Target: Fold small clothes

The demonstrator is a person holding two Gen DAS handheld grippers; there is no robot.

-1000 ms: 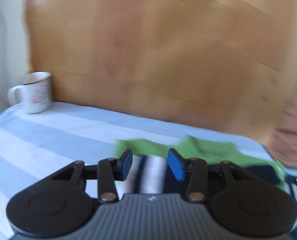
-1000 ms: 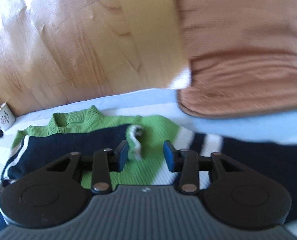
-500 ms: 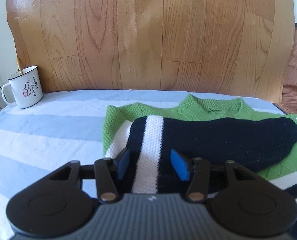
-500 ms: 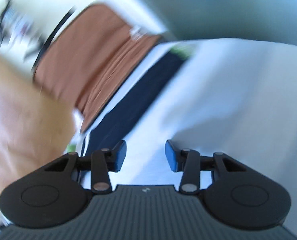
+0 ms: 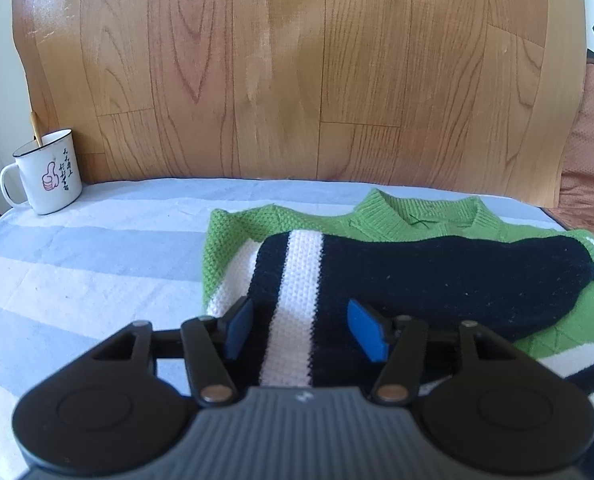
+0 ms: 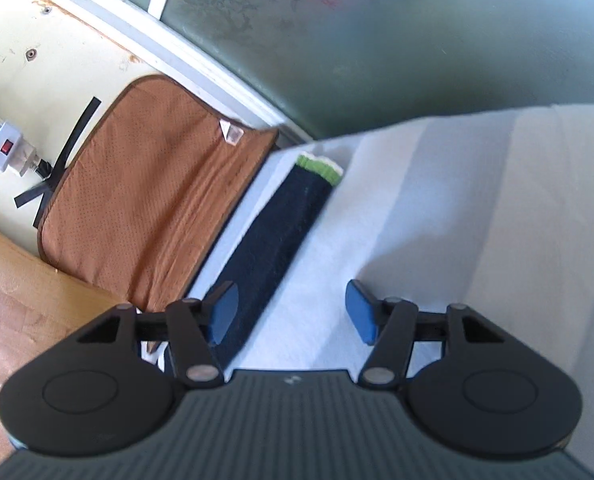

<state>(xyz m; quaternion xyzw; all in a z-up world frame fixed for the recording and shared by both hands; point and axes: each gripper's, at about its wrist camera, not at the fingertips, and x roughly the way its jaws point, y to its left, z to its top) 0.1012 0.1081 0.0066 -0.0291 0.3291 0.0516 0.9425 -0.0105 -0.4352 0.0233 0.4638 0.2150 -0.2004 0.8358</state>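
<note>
While the small knitted sweater (image 5: 377, 248) is lying flat on the striped sheet (image 5: 97, 264), green at the collar with navy and white bands, one navy sleeve (image 5: 437, 280) is already resting folded across its chest. It is looking soft, light and limp, so it will likely sag and drag rather than hold a shape; the knit should grip well and nothing about it is fragile. The other sleeve (image 6: 281, 232) is stretching straight out toward a brown cushion (image 6: 149, 184), and its green cuff (image 6: 321, 166) seems the best place to pinch. The left gripper (image 5: 297, 330) is hovering over the folded sleeve's white stripe, jaws having just been opening, roughly half apart and gripping nothing. The right gripper (image 6: 289, 310) is pointing along the outstretched sleeve, jaws likewise just widened and empty, with the sleeve passing beside its left pad. A mug (image 5: 43, 172) is standing well apart.
</note>
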